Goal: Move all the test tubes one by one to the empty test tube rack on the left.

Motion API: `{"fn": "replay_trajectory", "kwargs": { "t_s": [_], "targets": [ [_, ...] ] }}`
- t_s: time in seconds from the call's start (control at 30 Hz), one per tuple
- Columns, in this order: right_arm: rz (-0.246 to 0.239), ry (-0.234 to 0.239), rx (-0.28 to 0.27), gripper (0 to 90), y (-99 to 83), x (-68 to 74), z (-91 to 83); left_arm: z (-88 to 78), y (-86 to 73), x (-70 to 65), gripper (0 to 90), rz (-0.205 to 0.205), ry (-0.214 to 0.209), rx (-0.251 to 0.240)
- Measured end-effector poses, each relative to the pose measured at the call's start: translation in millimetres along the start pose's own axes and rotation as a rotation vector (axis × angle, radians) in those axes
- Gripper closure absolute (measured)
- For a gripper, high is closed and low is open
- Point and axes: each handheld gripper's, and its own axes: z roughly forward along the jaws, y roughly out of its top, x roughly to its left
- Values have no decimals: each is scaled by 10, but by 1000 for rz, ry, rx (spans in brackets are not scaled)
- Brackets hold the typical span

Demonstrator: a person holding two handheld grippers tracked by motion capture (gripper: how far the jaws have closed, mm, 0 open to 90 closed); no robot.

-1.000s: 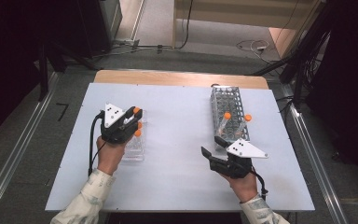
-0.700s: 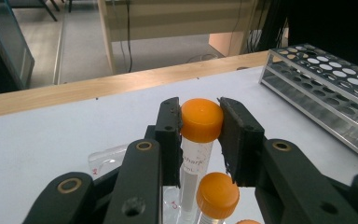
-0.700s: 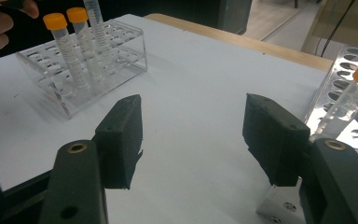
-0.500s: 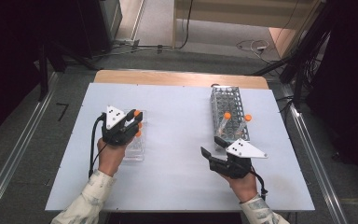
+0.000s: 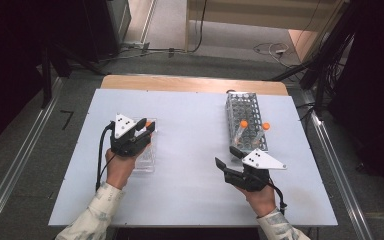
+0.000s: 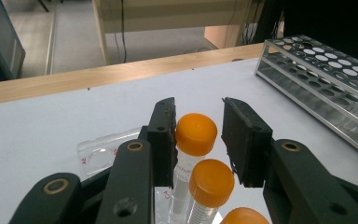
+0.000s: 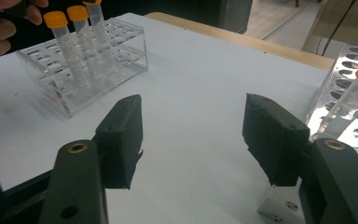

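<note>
My left gripper (image 5: 147, 129) hovers over a clear plastic rack (image 5: 145, 157) at the table's left. In the left gripper view its jaws (image 6: 198, 106) flank the orange cap of an upright tube (image 6: 196, 134). The jaws have just been opening: the left pad meets the cap and a slim gap shows at the right pad. Two more capped tubes (image 6: 211, 182) stand nearer in the same rack. My right gripper (image 5: 227, 157) rests low at the front right, open and holding nothing (image 7: 193, 135). The clear rack (image 7: 84, 65) with its three tubes also shows in the right gripper view.
A metal tube rack (image 5: 247, 107) lies at the right rear with two orange-capped tubes (image 5: 243, 123) in it, just beyond my right gripper. Its perforated top (image 6: 326, 79) also shows in the left gripper view. A wooden edge (image 5: 190, 84) borders the table's far side.
</note>
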Motion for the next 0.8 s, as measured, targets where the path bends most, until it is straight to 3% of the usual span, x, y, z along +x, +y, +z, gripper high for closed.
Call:
{"fn": "replay_trajectory", "kwargs": {
  "t_s": [0.33,0.8],
  "targets": [
    [2,-8,-8,366,2,-27,-13,-30,13,12,579,-30,-28,-14],
    [31,-89,-13,378,-17,-196,-42,-82,38,30,401,-99,-83,-30]
  ]
}}
